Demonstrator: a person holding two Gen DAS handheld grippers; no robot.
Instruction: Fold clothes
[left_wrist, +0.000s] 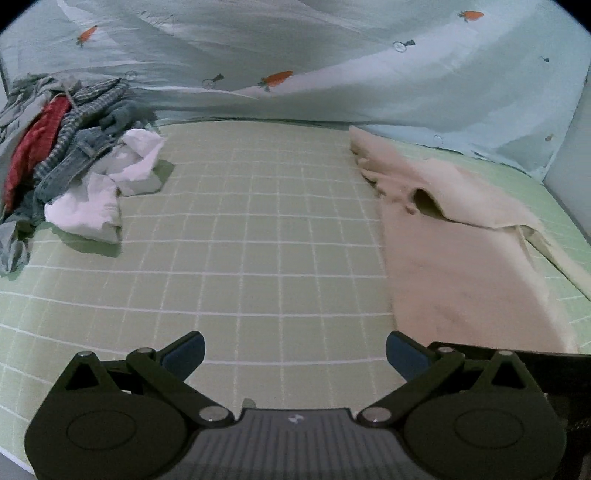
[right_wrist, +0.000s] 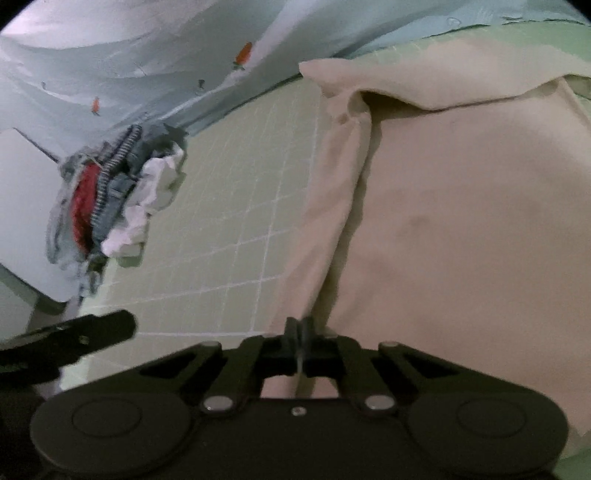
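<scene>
A beige garment (left_wrist: 461, 266) lies spread on the right side of the green gridded sheet (left_wrist: 240, 240), its far part folded over in a loose flap. My left gripper (left_wrist: 295, 350) hangs open above bare sheet, just left of the garment's near corner, with nothing between its fingers. In the right wrist view my right gripper (right_wrist: 299, 328) is shut, its fingers pinched together on the near left edge of the beige garment (right_wrist: 461, 221). The left gripper (right_wrist: 74, 336) shows there as a dark shape at the lower left.
A heap of unfolded clothes (left_wrist: 74, 158), red, denim, striped and white, sits at the far left of the sheet, also seen as the heap (right_wrist: 107, 199). A pale blue carrot-print duvet (left_wrist: 295, 55) is bunched along the back. A wall closes the right side.
</scene>
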